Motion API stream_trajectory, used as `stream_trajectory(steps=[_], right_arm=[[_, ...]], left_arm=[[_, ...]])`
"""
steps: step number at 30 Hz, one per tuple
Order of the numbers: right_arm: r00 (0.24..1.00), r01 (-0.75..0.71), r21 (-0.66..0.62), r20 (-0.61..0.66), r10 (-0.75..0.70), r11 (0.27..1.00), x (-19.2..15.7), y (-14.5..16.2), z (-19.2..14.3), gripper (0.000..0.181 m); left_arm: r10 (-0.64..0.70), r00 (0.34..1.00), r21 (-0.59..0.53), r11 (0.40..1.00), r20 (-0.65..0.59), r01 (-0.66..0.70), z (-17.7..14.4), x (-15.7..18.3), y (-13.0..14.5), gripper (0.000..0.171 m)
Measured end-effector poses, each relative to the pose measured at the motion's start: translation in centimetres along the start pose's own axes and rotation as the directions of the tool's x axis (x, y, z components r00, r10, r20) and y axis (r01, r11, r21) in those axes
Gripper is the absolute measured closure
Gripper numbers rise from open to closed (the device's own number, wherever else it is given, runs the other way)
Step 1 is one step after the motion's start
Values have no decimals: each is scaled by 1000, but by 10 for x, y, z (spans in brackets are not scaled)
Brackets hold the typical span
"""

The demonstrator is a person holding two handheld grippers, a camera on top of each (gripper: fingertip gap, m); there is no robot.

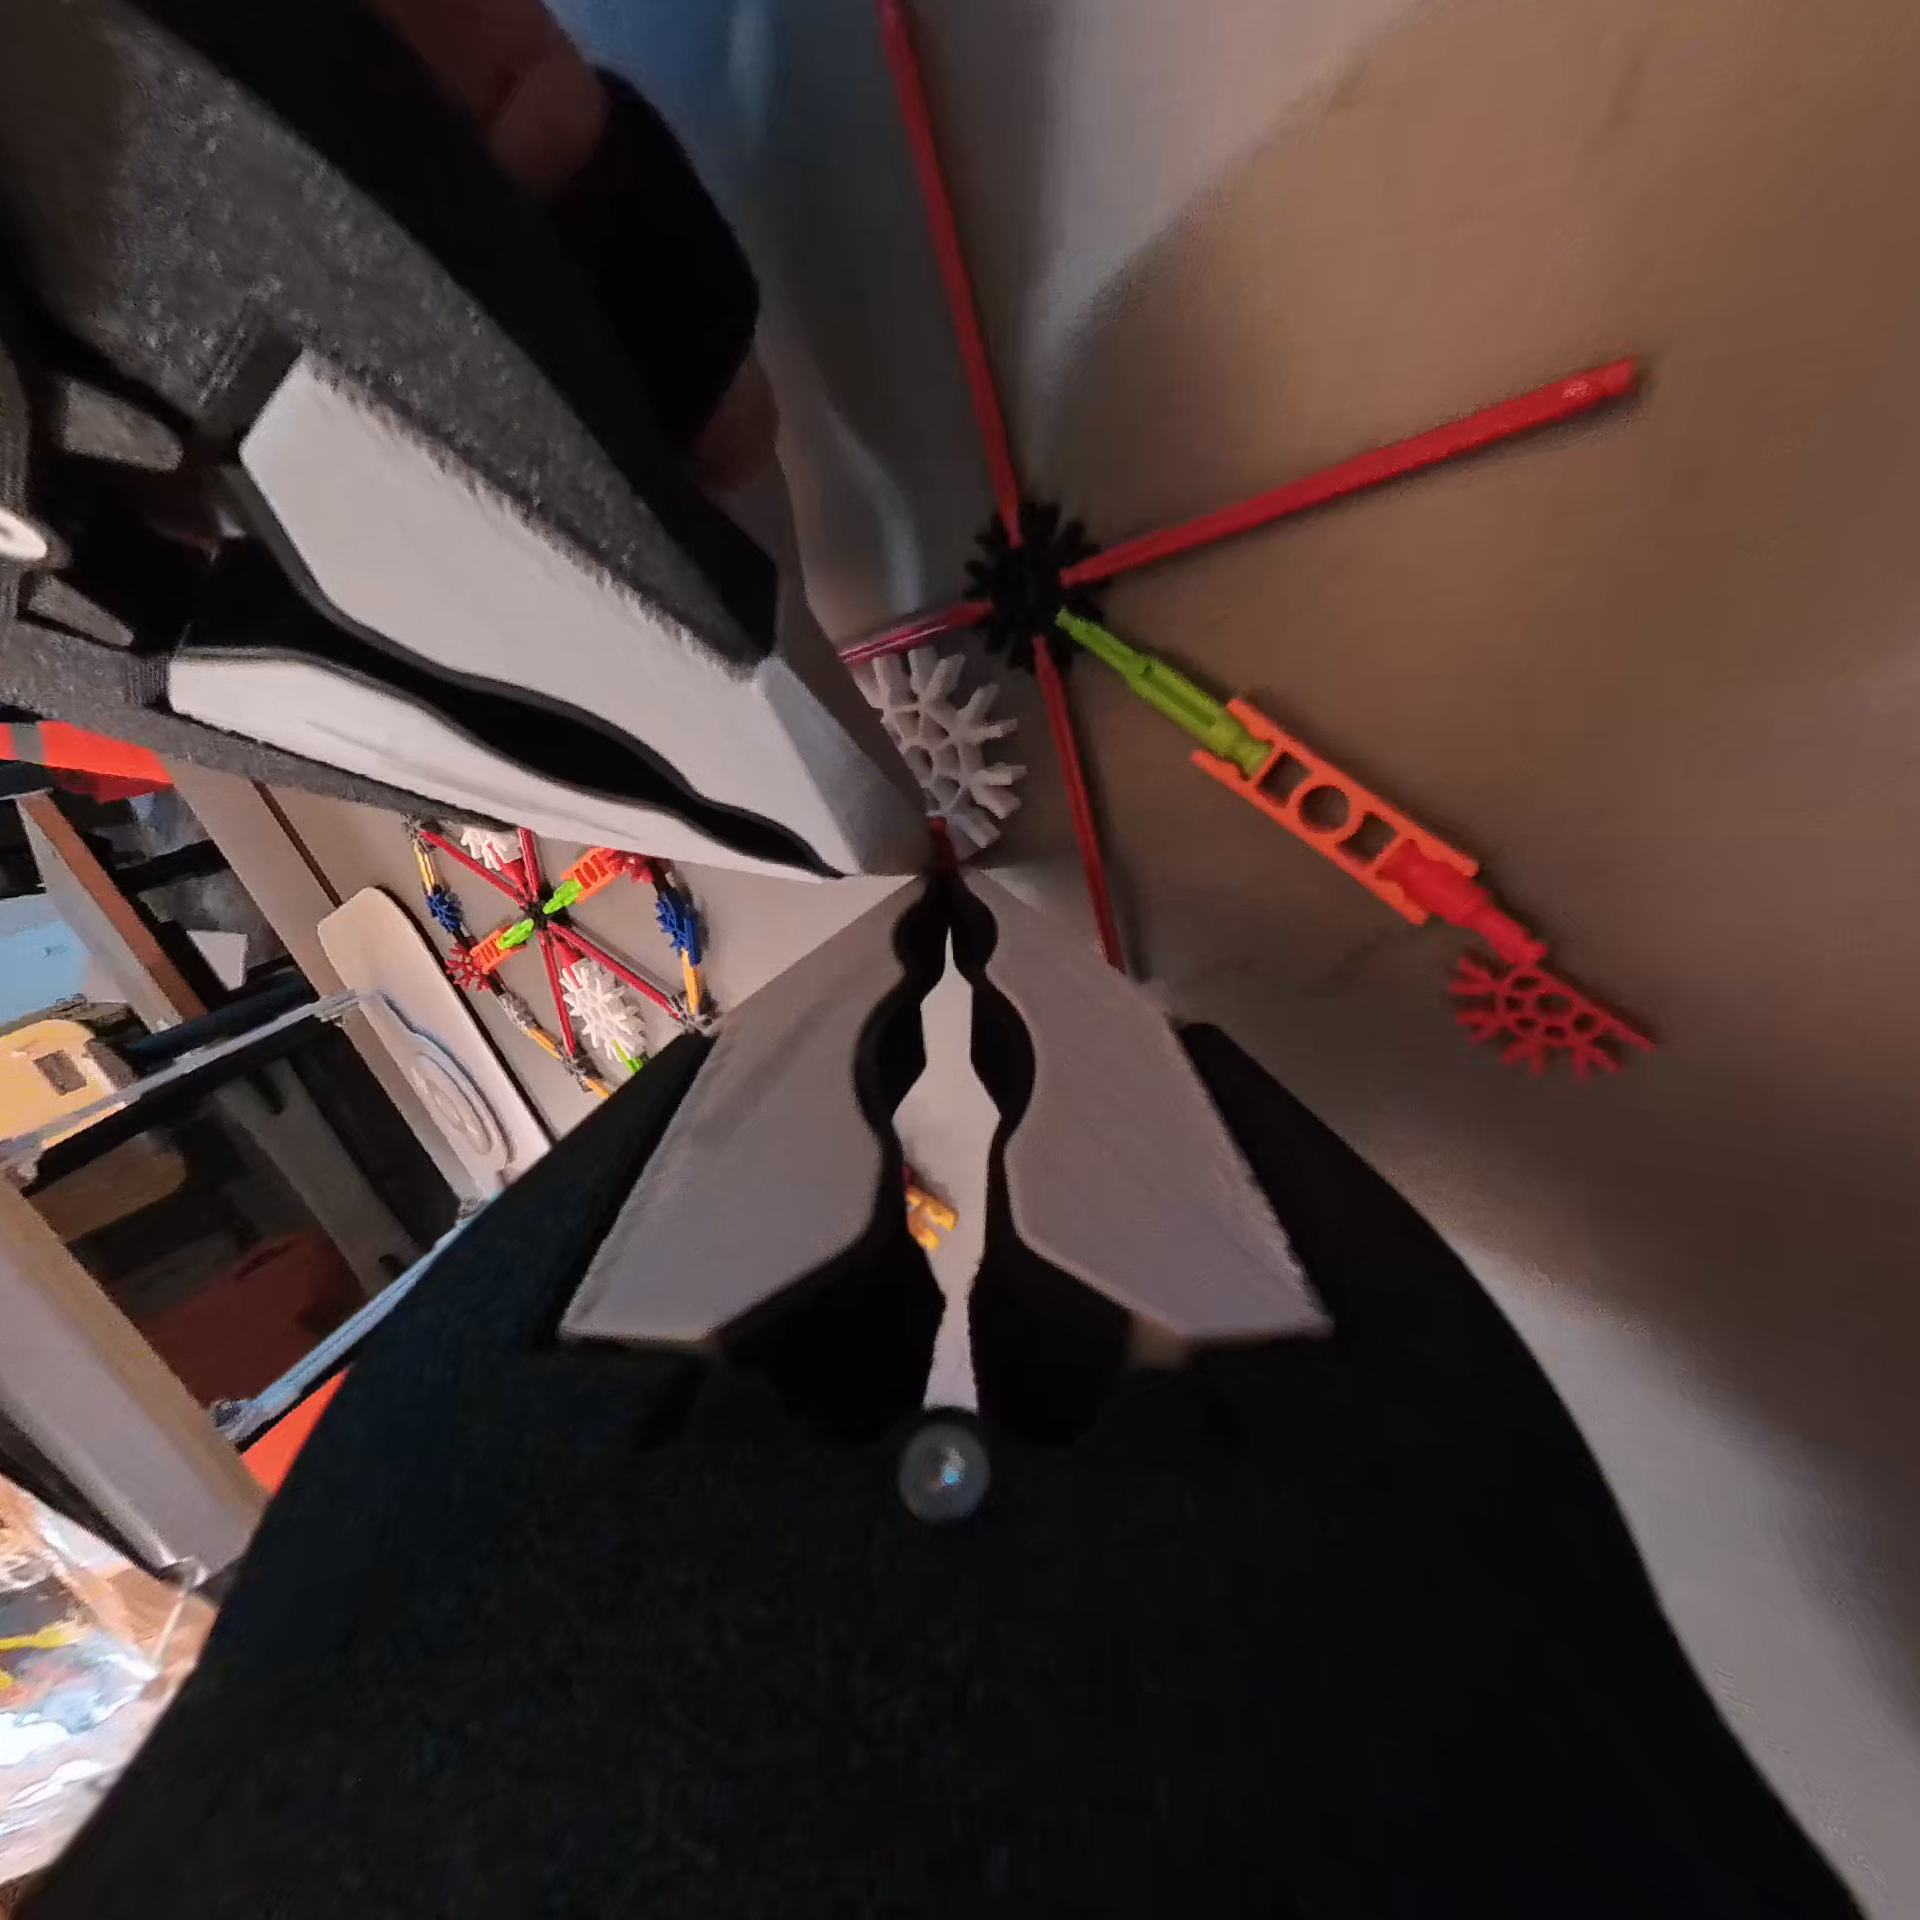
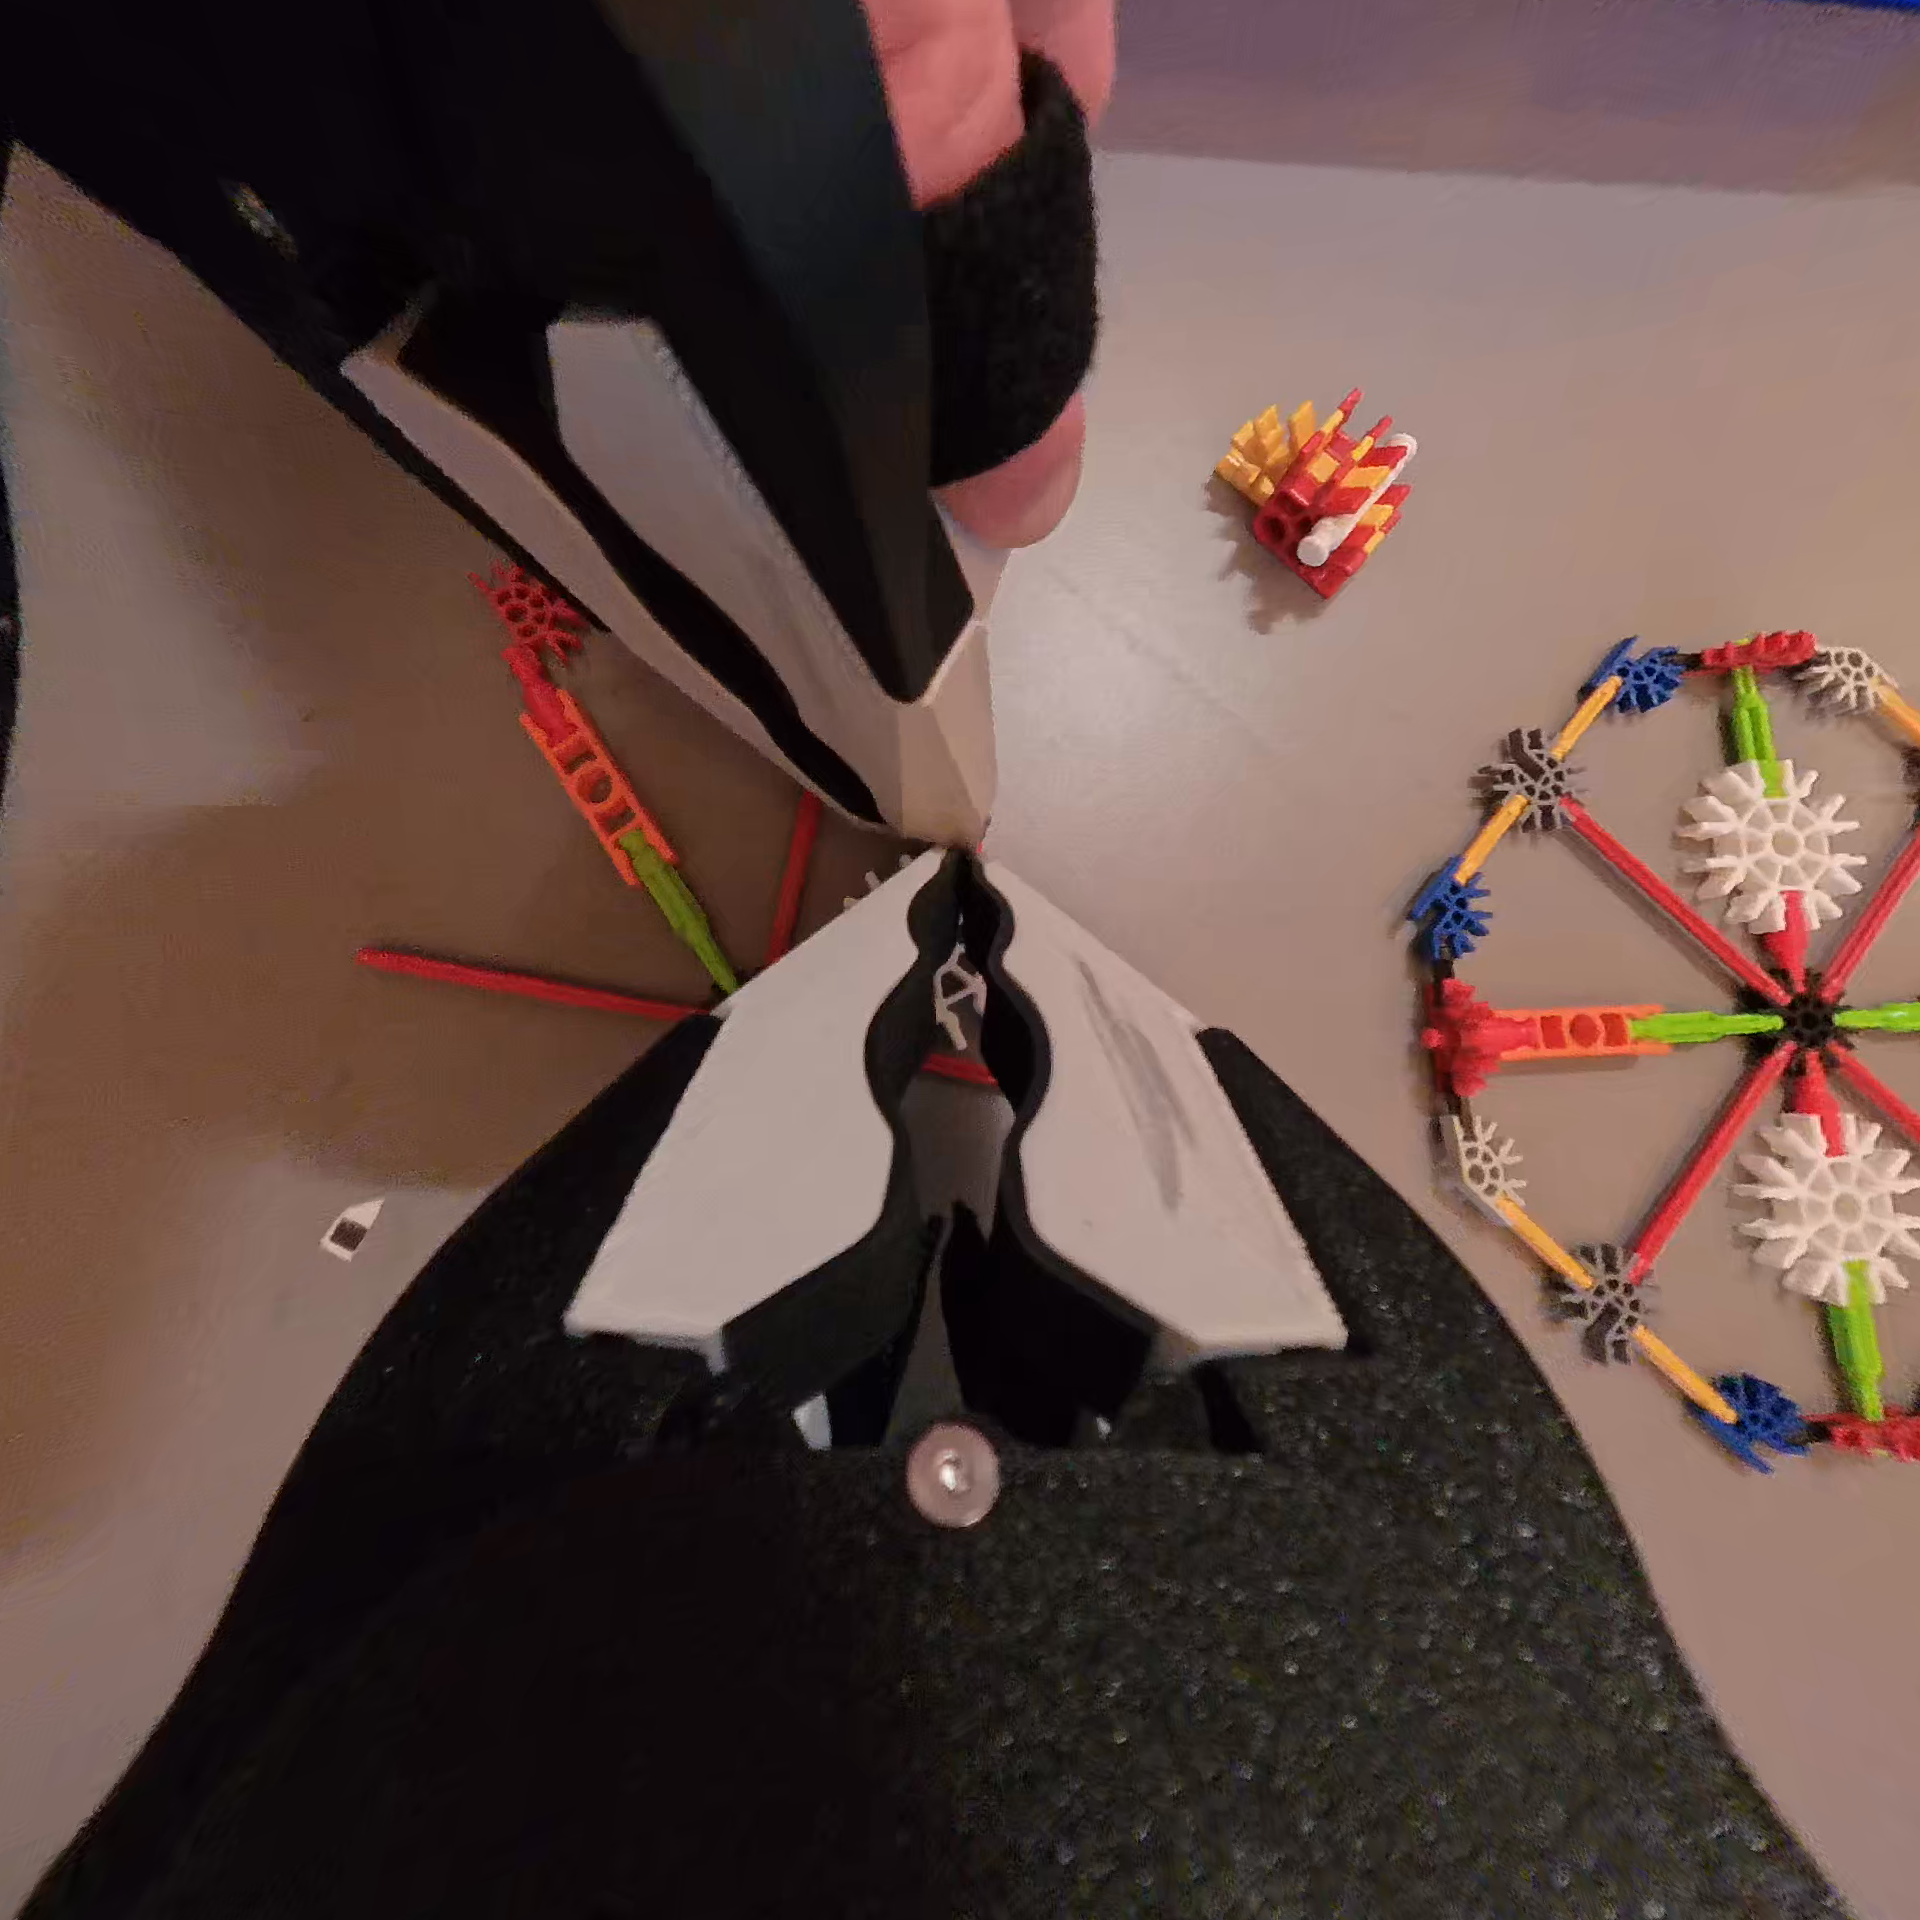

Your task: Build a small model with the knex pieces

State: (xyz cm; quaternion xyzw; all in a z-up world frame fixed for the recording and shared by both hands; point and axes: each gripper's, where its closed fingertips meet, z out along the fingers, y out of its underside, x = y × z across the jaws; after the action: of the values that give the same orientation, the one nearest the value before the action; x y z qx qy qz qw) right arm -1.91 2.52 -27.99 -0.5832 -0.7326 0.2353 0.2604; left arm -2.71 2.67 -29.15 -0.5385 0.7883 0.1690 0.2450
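Observation:
A black hub (image 1: 1029, 582) lies on the grey table with several red rods (image 1: 1351, 468) fanning out of it. A spoke also leaves the hub: green rod (image 1: 1153, 675), orange connector (image 1: 1330, 805), red snowflake connector (image 1: 1538, 1013). My left gripper (image 1: 945, 883) is shut, with a red rod end (image 1: 940, 836) at its tips. My right gripper (image 2: 954, 868) is shut on a white snowflake connector (image 1: 956, 748), also seen through its finger gap (image 2: 956, 997). The two grippers meet tip to tip beside the hub. In the right wrist view a hand (image 2: 987, 104) holds the left gripper (image 2: 961, 810).
A finished wheel of coloured rods and connectors (image 2: 1766, 1029) lies to the right, and shows in the left wrist view (image 1: 561, 925). A small stack of yellow and red connectors (image 2: 1320, 488) sits behind it. A white board (image 1: 416, 1039) and clutter stand past the table edge. My left and right fingertips are right by each other.

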Motion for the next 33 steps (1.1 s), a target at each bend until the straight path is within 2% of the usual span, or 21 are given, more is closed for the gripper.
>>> stream_trajectory(steps=[5,14,17,33], right_arm=[[999,-36,26,-5,36,999,1,0,0,181],[996,-85,8,-2,85,996,9,-3,-14,181],[998,-61,-61,2,61,996,10,5,-14,181],[998,-38,-236,44,49,971,7,11,-11,181]], left_arm=[[38,998,-33,999,-47,-39,5,0,5,171],[-52,999,6,999,-7,52,9,-6,5,169],[-45,999,7,999,-17,46,9,-7,6,169],[-43,999,17,999,4,43,9,-9,6,170]])
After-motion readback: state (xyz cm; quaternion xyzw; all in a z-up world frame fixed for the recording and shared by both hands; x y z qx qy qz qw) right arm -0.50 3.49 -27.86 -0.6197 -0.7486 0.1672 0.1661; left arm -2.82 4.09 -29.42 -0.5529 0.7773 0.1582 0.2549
